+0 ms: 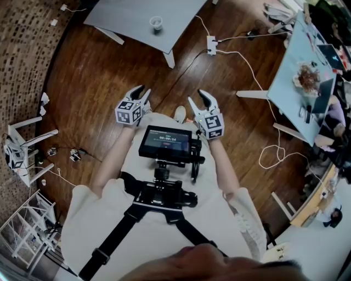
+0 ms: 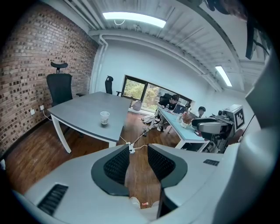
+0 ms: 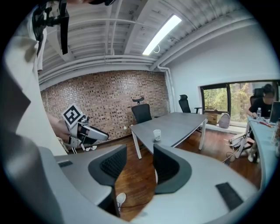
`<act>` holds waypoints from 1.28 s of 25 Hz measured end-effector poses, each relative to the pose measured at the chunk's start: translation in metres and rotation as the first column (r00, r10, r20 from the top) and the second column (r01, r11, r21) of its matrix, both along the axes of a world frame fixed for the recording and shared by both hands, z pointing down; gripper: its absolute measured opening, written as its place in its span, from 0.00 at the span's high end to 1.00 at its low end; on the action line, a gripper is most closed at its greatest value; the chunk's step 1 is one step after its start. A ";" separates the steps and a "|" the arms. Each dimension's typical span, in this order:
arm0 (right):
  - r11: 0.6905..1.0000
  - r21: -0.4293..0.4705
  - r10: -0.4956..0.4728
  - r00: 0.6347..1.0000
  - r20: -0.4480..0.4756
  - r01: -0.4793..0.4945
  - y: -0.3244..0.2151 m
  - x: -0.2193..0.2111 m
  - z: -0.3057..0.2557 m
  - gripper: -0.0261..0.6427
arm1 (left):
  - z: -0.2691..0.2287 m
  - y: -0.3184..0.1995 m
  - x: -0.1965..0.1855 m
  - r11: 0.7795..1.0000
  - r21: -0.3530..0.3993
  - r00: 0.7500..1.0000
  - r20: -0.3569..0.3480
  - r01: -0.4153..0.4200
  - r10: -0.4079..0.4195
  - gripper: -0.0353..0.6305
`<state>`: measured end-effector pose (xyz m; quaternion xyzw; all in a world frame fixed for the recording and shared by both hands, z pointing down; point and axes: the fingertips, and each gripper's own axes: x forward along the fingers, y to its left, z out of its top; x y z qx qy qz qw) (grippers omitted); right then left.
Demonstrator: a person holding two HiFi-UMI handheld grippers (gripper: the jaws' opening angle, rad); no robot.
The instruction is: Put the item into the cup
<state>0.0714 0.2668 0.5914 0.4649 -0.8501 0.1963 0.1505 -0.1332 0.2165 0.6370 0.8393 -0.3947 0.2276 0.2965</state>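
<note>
— How do your tools stand?

— My left gripper [image 1: 141, 91] is released, its jaws apart with only the wooden floor [image 1: 98, 71] showing between them. My right gripper [image 1: 198, 99] is the same, spread and holding nothing. Both are held out just ahead of the chest monitor [image 1: 166, 141].

— And the cup?

— The cup [image 1: 156, 23] stands upright on the grey table [image 1: 120, 16], well ahead of both grippers (towards the table's nearer edge, in my left gripper view). A black office chair [image 2: 60, 85] stands behind it, by the brick wall [image 2: 26, 78].
</note>
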 end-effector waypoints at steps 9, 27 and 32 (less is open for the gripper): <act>0.999 0.032 -0.015 0.999 -0.034 0.016 -0.002 -0.002 -0.006 0.66 | 0.001 0.000 -0.001 1.000 0.001 1.000 -0.014 0.017 -0.017 0.75; 0.998 0.053 0.017 0.999 -0.046 -0.014 0.001 0.005 -0.009 0.66 | 0.005 -0.004 0.013 1.000 -0.014 1.000 -0.021 -0.023 0.023 0.75; 0.999 0.047 0.018 0.999 -0.031 -0.017 0.001 0.004 -0.008 0.66 | 0.003 -0.006 0.016 0.999 -0.009 0.999 -0.021 -0.031 0.031 0.75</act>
